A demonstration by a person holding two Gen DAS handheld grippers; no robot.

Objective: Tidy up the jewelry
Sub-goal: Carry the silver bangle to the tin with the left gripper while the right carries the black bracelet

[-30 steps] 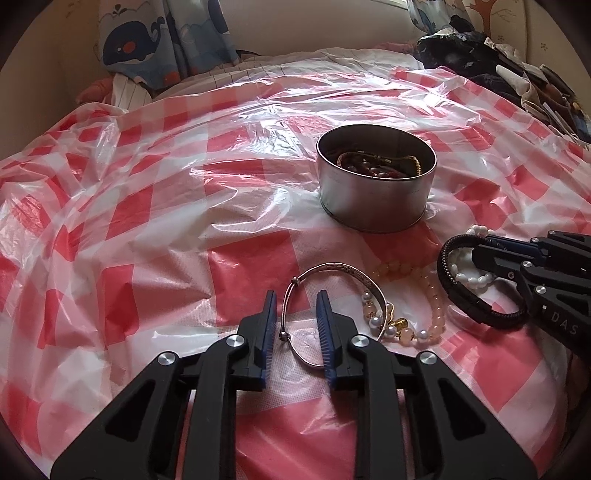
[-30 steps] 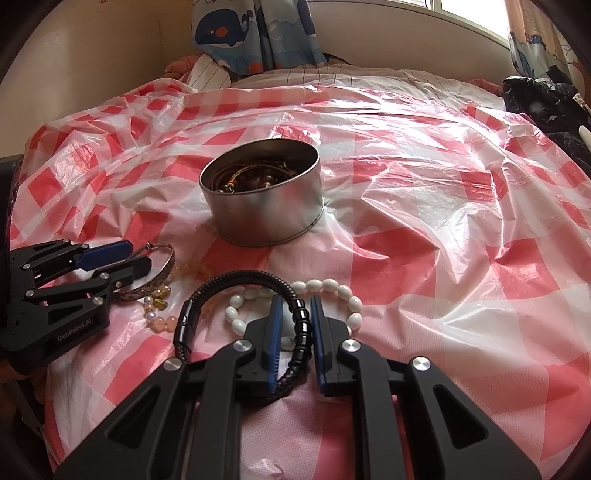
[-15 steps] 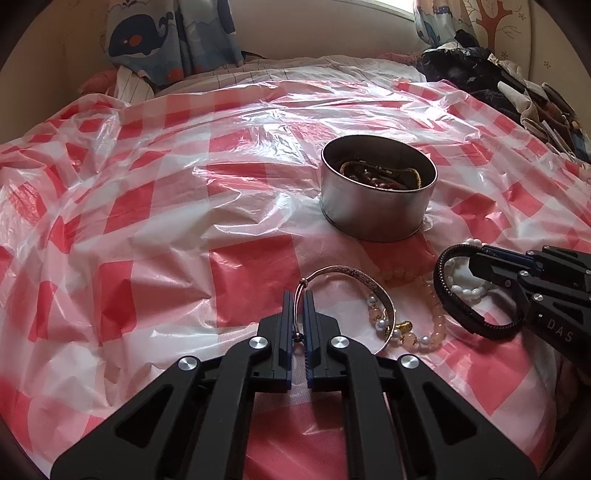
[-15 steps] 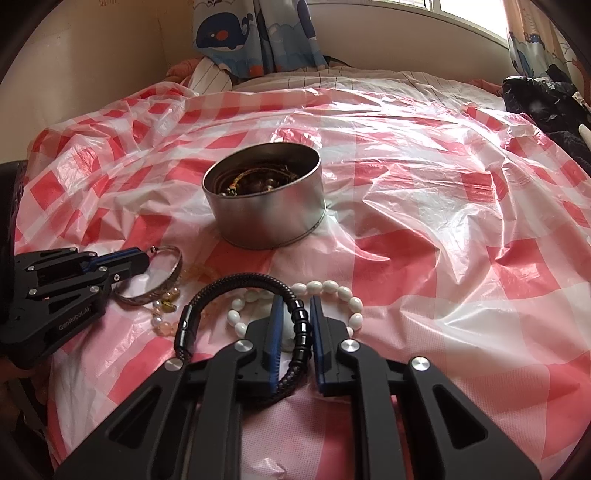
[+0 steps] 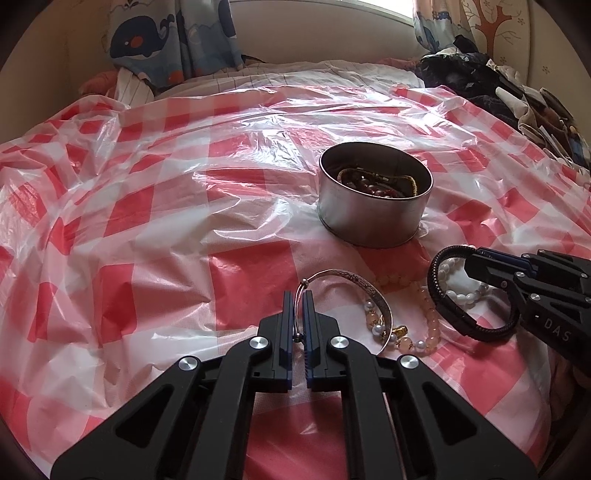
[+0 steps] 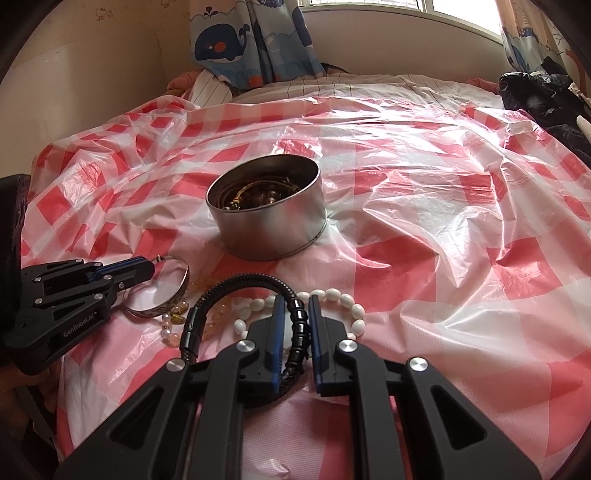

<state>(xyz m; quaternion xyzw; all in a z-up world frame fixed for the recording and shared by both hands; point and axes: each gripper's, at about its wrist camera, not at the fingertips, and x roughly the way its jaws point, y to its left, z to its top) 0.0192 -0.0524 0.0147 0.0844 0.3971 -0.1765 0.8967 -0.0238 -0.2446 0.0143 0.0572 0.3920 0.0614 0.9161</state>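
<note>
1. Left view: your left gripper [image 5: 297, 295] pinches the thin bangle [image 5: 351, 284] just before the tin [image 5: 373, 221]; it may twist out or drag the beads [image 5: 428, 332].
2. Right view: your right gripper [image 6: 297, 301] clamps the black bracelet [image 6: 240, 284] before the tin [image 6: 266, 232]; its loop could snag the white beads [image 6: 332, 295].

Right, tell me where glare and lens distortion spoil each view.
Left wrist view: window glare whitens the plastic sheet left of the tin; edges bend and darken. Right wrist view: window blown out, sheen right of the tin, corners curved.
</note>
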